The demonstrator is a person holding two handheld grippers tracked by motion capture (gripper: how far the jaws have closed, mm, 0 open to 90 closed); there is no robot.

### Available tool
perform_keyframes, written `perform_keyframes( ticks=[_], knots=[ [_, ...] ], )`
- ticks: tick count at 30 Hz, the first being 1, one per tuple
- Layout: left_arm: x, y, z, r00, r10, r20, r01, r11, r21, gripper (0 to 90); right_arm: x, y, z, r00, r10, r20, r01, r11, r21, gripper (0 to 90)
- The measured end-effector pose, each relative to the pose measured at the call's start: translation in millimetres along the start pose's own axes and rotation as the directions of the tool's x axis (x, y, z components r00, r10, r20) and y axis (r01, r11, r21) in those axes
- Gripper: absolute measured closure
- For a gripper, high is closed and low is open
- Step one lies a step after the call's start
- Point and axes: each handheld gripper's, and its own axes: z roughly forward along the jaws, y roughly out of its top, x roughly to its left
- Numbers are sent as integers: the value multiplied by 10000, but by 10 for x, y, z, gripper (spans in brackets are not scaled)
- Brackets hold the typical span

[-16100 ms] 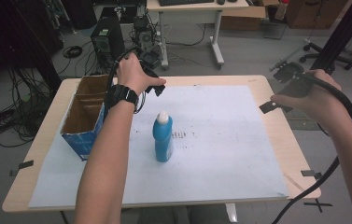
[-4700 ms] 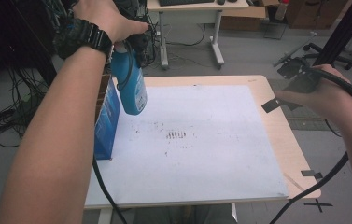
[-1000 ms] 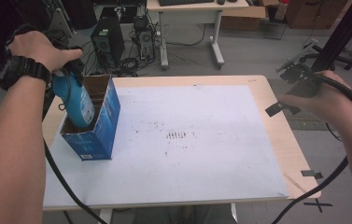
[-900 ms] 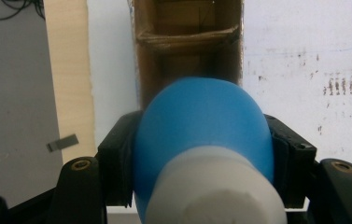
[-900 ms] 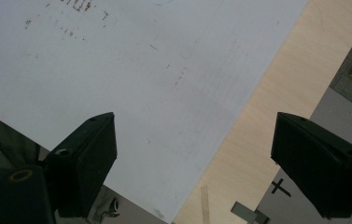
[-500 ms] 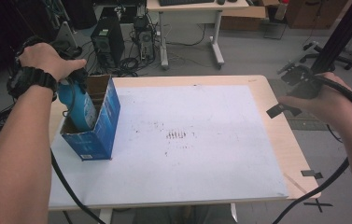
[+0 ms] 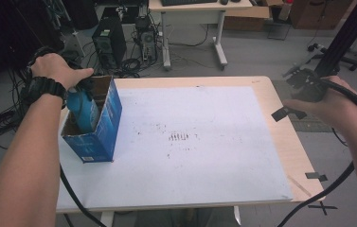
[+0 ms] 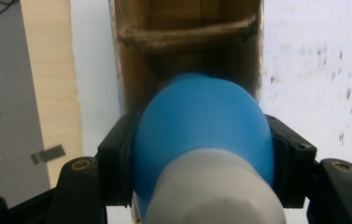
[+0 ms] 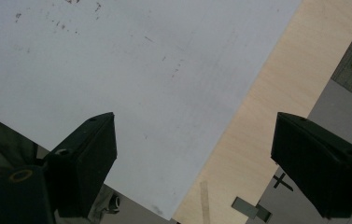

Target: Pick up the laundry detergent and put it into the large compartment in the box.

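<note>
Blue bottle (image 7: 84, 110) mostly down inside blue carton (image 7: 101, 137) at table's left, left gripper (image 8: 201, 154) clamped on bottle; right gripper (image 9: 192, 154) spread wide, empty, far right; release, withdrawal left.

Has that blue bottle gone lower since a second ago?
Yes. The blue bottle, clamped in the left gripper, now sits deeper in the blue box, judged against its rim.

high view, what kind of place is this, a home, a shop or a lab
Probably a lab or workshop. Behind the wooden table a computer tower stands on the floor among loose cables, and a desk with a keyboard stands beyond.
</note>
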Motion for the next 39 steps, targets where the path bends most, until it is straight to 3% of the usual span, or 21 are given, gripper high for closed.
perform_keyframes(
  ticks=[39],
  knots=[
    [-17,-22,465,9999,155,54,-157,9990,418,376,-28,-59,56,9999,100,21,-101,9998,143,142]
  ],
)
